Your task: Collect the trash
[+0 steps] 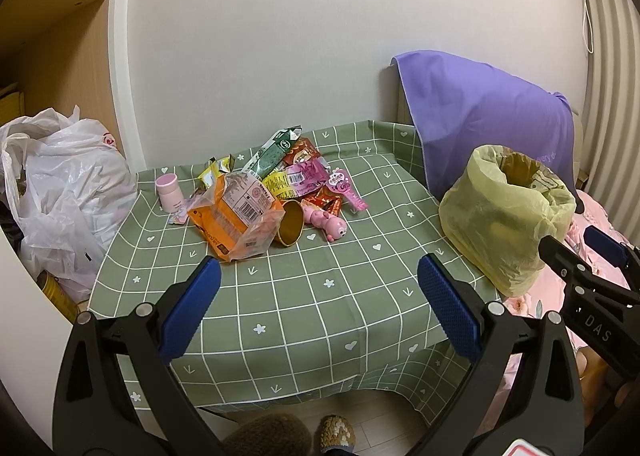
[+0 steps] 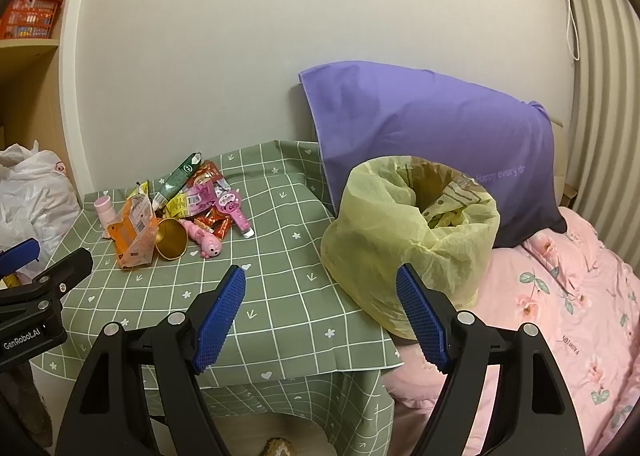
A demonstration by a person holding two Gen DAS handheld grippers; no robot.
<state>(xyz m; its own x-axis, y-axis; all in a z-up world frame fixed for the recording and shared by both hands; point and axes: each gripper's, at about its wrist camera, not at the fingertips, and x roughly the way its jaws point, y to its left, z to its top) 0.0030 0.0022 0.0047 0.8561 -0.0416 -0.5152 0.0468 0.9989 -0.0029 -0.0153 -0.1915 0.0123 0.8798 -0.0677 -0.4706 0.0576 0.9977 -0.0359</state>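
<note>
Left wrist view: both tongs, left tongs (image 1: 318, 302) and right tongs (image 2: 320, 314), gape empty; I'd pinch the orange wrapper (image 1: 236, 216) by its near edge first.

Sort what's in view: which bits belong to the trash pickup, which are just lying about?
Job:
- orange snack bag
- green wrapper
- pink wrappers
- gold paper cup, tipped over
- yellow-lined bin, open
- left tongs and right tongs, both open and holding nothing

Lying about:
- pink toy
- pink bottle
- purple pillow
- white plastic bag
</note>
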